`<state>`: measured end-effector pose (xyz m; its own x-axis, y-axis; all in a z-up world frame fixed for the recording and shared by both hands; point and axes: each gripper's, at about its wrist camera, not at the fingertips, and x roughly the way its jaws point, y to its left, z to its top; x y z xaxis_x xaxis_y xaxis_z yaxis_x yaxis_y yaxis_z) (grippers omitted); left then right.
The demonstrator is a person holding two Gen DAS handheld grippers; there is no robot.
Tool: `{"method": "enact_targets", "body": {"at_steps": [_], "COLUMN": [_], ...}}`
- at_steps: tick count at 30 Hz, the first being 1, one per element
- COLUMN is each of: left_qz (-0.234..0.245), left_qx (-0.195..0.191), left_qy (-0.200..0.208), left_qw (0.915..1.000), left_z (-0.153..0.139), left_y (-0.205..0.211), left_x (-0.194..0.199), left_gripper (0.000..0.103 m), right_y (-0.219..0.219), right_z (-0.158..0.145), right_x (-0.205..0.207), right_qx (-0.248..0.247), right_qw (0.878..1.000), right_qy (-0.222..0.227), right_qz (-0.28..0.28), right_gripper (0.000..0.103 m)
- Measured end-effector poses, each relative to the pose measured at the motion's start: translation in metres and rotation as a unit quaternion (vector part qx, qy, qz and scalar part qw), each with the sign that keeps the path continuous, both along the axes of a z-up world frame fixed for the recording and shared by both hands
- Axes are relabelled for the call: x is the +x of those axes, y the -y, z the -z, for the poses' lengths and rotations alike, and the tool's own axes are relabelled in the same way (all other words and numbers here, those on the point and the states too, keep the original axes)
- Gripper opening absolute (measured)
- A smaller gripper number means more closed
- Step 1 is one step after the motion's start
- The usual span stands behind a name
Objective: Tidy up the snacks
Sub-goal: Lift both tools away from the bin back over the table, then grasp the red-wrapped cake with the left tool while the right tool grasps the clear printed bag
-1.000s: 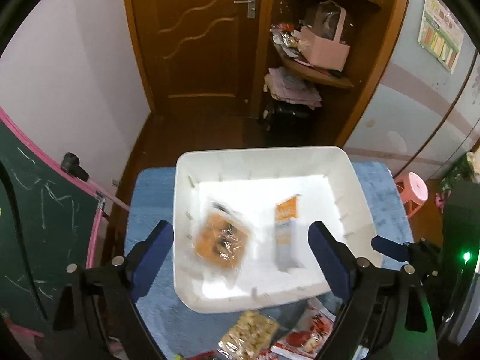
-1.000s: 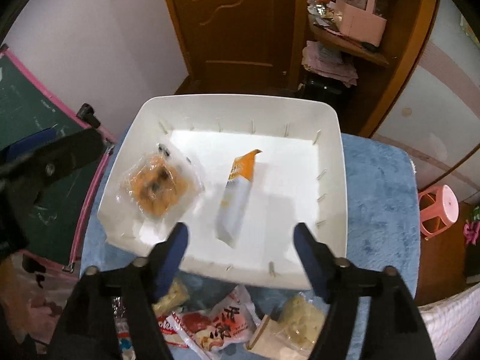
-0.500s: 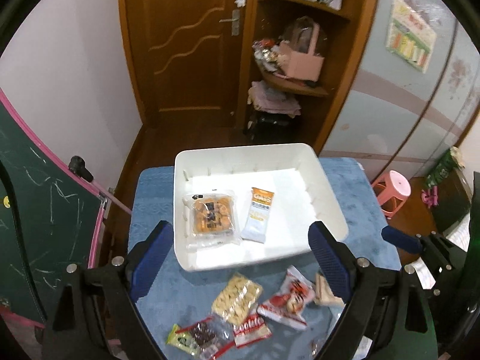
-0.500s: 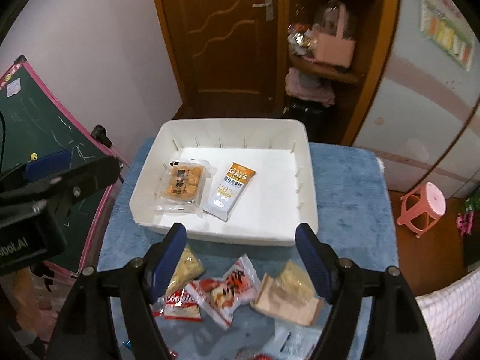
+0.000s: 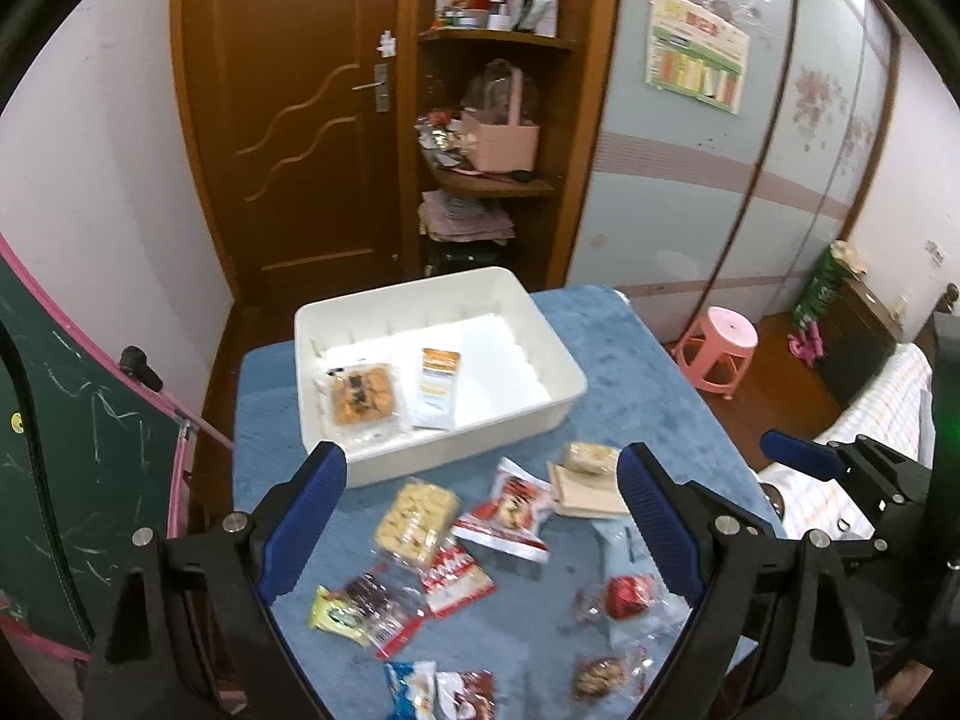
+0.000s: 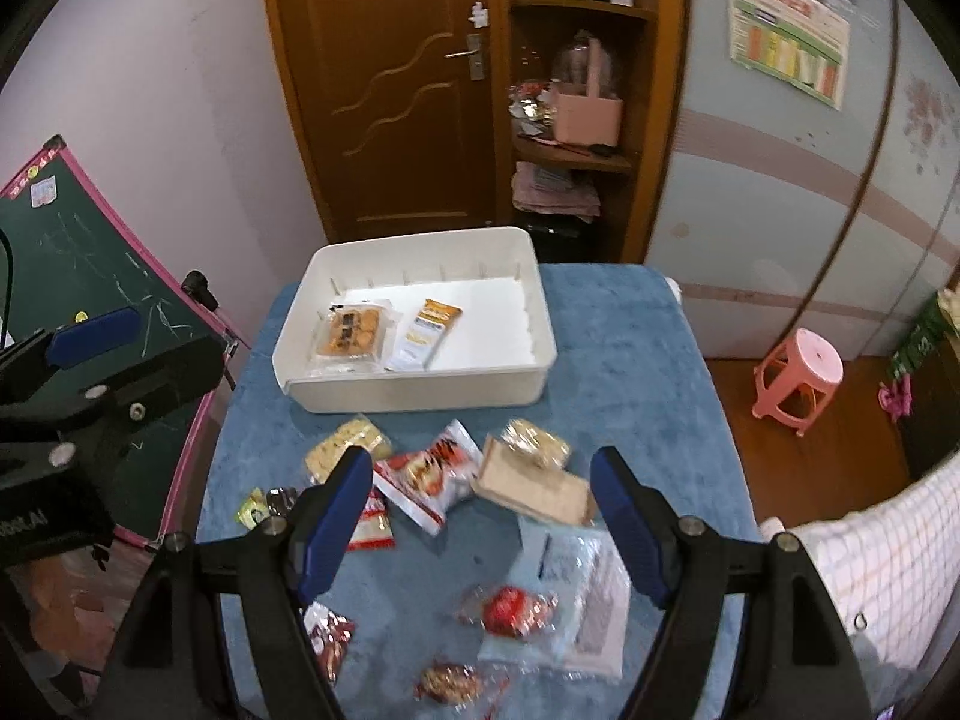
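On blue tablecloth (image 6: 630, 372): white bin (image 6: 540, 324), scattered snacks (image 6: 429, 477).

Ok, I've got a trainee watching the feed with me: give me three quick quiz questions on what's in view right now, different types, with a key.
1. True or false: the white bin already holds two snack packets.
2. Multiple choice: where does the red-and-white packet lie? A) in the bin B) on the blue cloth in front of the bin C) in the right gripper
3. Fill in: both the left gripper and the right gripper are ____ and hold nothing.

Key:
1. True: the orange cookie pack and the oat bar lie side by side inside.
2. B
3. open
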<state>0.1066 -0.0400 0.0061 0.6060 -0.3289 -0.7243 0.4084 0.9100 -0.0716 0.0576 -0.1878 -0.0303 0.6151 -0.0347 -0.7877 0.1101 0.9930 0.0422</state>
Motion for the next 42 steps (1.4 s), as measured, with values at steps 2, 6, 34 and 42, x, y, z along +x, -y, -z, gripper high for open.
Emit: {"method": "enact_targets", "body": {"at_steps": [2,6,34,42], "left_qz": [0.004,-0.003,0.079,0.076], "left_qx": [0.004,0.018,0.143,0.151], "left_qy": [0.004,0.015,-0.144,-0.203], "left_qw": [1.0,0.9997,0.976,0.9645], "left_z": [-0.002,-0.008,0.184,0.247], "left_y": [0.007,0.029,0.142,0.151], "left_x": [-0.009,-0.026,-0.068,-0.045], "left_gripper": [0.091,0.091,0.094,0.094], "right_y": [0.013,0.039,0.158,0.136], "right_z": [0.0,0.0,0.171,0.228], "right_x": [-0.013,-0.026,-0.019,0.007], "right_qx": [0.008,0.015,0.166,0.194], "right_qw": [1.0,1.0,0.969,0.952], "right_qy": [0.004,0.001,-0.173,-0.222], "right_qz": [0.007,0.003,-0.064,-0.078], "right_gripper": [0.076,0.076,0.076,0.074]}}
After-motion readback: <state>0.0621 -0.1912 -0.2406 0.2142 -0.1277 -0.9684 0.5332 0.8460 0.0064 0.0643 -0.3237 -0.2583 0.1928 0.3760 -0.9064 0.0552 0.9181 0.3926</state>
